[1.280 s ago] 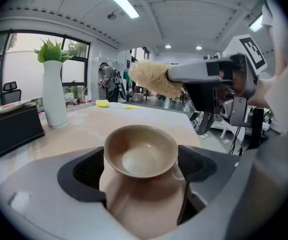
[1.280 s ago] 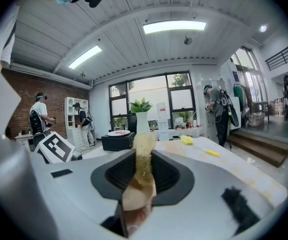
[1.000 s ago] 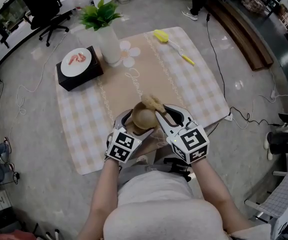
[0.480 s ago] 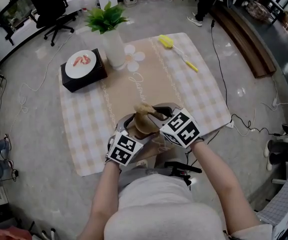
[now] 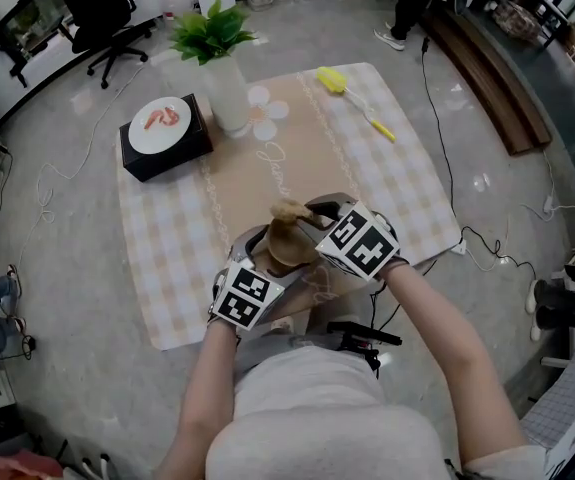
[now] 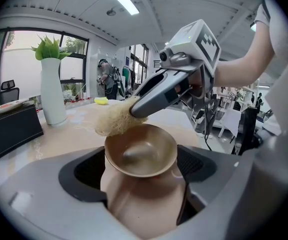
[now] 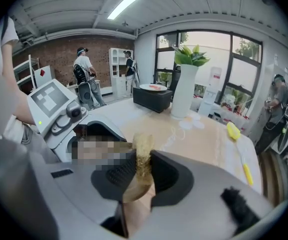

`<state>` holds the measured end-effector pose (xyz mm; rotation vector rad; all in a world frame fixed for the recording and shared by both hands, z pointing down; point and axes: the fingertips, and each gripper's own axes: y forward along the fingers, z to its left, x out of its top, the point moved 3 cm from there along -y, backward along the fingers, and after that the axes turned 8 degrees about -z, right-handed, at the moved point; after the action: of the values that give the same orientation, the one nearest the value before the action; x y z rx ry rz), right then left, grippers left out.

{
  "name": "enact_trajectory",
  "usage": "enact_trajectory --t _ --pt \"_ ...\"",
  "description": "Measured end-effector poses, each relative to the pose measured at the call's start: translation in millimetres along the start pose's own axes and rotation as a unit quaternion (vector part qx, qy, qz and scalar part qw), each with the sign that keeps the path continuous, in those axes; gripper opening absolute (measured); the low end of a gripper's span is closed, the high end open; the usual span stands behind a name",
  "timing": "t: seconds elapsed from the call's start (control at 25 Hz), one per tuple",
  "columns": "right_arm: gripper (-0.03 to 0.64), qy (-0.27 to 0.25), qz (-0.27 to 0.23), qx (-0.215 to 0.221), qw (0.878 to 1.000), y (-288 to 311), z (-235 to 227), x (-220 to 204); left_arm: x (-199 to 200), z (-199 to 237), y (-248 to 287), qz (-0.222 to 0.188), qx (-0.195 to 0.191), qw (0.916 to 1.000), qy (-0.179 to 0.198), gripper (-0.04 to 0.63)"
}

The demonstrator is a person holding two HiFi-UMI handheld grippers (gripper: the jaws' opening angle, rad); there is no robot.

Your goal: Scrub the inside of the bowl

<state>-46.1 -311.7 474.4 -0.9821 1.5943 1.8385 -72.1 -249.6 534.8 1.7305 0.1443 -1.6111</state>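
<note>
Swung leftward since a second ago, the right gripper (image 5: 305,218) is seen in the head view over the bowl (image 5: 285,250), at the surface's (image 5: 167,258) near edge. Left gripper view: bowl clamped by the left gripper's (image 6: 141,171) fingers, loofah (image 6: 114,121) laid on its rim. Right gripper view: loofah pinched between the fingers.

head: overhead, steeply down | left/right views: close, facing each other | shared: bowl (image 6: 141,156)

In the head view, the bowl (image 5: 283,246) is partly covered by the right gripper (image 5: 309,213) at centre. The chair (image 5: 92,8) is cut off at upper left. The food on the plate (image 5: 157,125) cannot be identified.
</note>
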Motion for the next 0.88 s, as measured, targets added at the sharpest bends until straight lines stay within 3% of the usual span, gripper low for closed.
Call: enact_trajectory --t 0.52,0.88 --pt "0.091 0.017 0.017 -0.01 1.0 -23.8 -16.2 -17.7 0.5 -0.4 -0.3 0.007 -0.006 1.0 -0.002 0.459" --pt "0.091 0.011 0.02 0.012 1.0 -47.9 -13.0 -37.7 -0.3 0.0 0.1 0.007 -0.007 0.9999 -0.005 0.46"
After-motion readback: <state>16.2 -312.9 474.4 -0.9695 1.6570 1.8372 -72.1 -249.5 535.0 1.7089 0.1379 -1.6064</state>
